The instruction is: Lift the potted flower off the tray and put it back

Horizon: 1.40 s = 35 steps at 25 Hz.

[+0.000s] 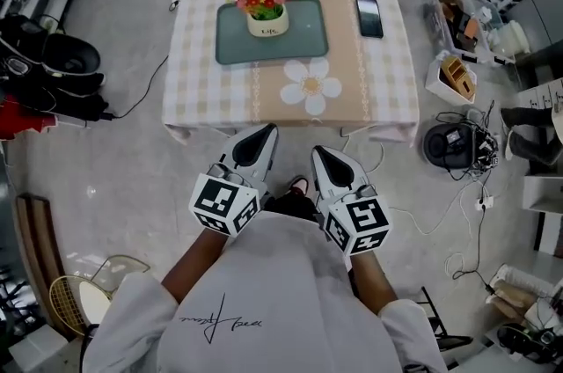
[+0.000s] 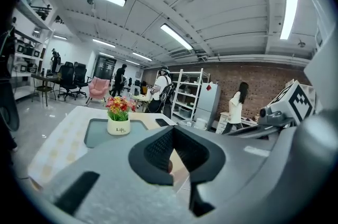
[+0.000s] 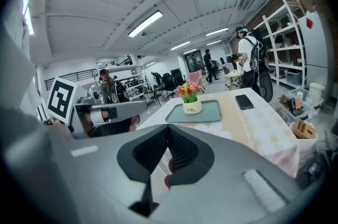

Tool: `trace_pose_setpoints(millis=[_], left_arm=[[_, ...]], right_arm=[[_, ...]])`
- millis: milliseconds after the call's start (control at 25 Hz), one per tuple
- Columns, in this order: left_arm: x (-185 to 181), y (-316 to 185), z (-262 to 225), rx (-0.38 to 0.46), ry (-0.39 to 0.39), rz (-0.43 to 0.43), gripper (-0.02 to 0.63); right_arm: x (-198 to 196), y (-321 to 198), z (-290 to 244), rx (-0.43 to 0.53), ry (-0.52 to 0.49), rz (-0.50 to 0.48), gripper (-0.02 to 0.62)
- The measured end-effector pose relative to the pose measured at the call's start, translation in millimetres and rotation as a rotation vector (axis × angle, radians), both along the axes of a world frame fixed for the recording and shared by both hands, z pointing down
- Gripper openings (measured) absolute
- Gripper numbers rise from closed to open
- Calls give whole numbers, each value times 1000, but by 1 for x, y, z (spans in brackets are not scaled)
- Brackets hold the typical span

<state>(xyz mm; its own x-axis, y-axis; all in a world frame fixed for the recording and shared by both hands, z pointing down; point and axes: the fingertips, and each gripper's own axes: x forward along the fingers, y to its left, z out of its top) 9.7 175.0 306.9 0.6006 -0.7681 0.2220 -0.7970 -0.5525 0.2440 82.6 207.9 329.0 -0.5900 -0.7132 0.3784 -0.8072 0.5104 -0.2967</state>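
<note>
The desk point(image 1: 202, 90), covered with a pale checked cloth, stands on a grey floor ahead of the person. The left tongs point(image 1: 264, 134) are held in the air short of the desk's near edge. Their jaws are pressed together with nothing between them. The potted flower point(image 1: 266, 9) stands upright in its white pot on the grey-green tray point(image 1: 303, 41), toward the tray's far side and a little left of its centre. It is well apart from both tongs. A white daisy figure point(image 1: 310, 86) lies on the cloth just in front of the tray. The right tongs point(image 1: 321, 153) are level with the left pair and near them, also closed and empty. A dark phone point(image 1: 369, 16) lies flat on the desk, right of the tray and apart from it.
</note>
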Motion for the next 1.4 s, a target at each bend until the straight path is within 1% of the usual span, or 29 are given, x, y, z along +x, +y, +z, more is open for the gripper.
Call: trace_pose_setpoints(millis=[160,280,400,520,760,1040,1240,1400], left_arm=[[5,-10,7,-26,3,-6,3],[7,-21,10,-29,0,-5,3],[0,-35,13,-29,2,-13,3],[-13,-54,19,-47,12,-27,3],[-33,-94,23,-56,6,-31,3],[-57,-145,22,-44,22,-28,3],[-76,-171,22,-38,10,-23,3],[-88,-189,29,-49,8,-4,3]], right_arm=[[14,-14,2,-11,15,5,6],[17,-29,6,-18,14,9,6],[7,-44,12,-29,22,-15,6],[-8,-61,15,-41,45,-56,6],[-27,-105,13,-43,68,-78,6],[-42,-162,11,-21,78,-49,8],[-54,-189,10,-12,99,-33,8],[-63,-208,14,-3,119,-28,8]])
